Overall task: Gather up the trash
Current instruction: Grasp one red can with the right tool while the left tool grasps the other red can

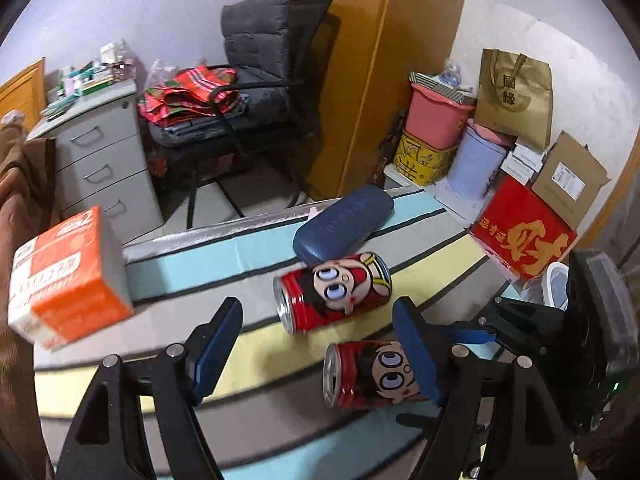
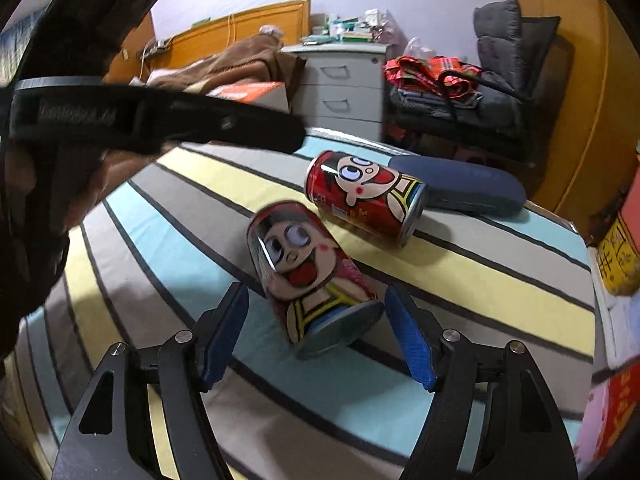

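Two red cartoon cans lie on their sides on the striped tablecloth (image 1: 248, 240). In the left wrist view the far can (image 1: 334, 292) lies just beyond my open left gripper (image 1: 318, 344), and the near can (image 1: 370, 374) lies partly behind its right finger (image 1: 416, 352). In the right wrist view my open right gripper (image 2: 316, 336) straddles the base end of the near can (image 2: 308, 280) without touching it. The far can (image 2: 364, 196) lies beyond. The left gripper's body (image 2: 160, 120) crosses the upper left of that view.
A blue glasses case (image 1: 344, 224) lies behind the cans. An orange box (image 1: 66, 280) sits at the table's left. A red box (image 1: 524, 236) and a white bin (image 1: 558, 284) are at the right. A chair (image 1: 256, 92) and drawers (image 1: 104, 164) stand beyond.
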A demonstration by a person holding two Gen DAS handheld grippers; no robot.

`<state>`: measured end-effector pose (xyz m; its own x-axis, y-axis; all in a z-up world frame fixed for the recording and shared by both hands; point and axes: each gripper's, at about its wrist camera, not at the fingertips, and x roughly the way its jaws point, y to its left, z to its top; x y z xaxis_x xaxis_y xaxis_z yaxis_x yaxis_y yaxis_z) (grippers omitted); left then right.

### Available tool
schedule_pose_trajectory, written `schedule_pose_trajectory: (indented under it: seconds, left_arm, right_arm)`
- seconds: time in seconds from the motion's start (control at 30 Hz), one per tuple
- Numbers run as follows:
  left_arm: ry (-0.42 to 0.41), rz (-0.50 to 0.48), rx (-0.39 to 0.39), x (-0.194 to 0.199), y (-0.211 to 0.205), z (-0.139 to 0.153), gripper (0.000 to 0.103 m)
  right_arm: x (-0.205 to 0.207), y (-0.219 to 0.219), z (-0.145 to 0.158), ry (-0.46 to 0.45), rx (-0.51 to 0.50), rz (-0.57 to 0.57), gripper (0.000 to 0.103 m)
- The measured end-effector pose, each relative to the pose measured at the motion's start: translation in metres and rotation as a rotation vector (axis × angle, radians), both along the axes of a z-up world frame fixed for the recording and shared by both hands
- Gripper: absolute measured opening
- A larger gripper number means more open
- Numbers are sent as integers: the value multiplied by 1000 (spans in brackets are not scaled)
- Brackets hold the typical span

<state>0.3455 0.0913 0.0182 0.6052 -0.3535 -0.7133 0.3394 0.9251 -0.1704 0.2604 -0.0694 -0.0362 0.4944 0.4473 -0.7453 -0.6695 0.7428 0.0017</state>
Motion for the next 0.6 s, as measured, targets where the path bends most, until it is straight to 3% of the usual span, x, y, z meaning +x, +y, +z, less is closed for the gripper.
schedule_pose_trajectory:
  seconds: [0.13,0.43,0.53,0.6]
  left_arm:
    - [27,35,18,21,5,-6,79]
    - [49,-34,-32,40,-1,-14,79]
    - [69,-50,-20,47,-8,-19,79]
    - [85,-66,-26,50,-13,-23,79]
  right_arm:
    - [4,-4,2,-16,15,-2,72]
    - [2,9,0,-9,-19,46,72]
    - [0,5,-4,74,-6,73,72]
    - [-6,2,-6,90,2,66,66]
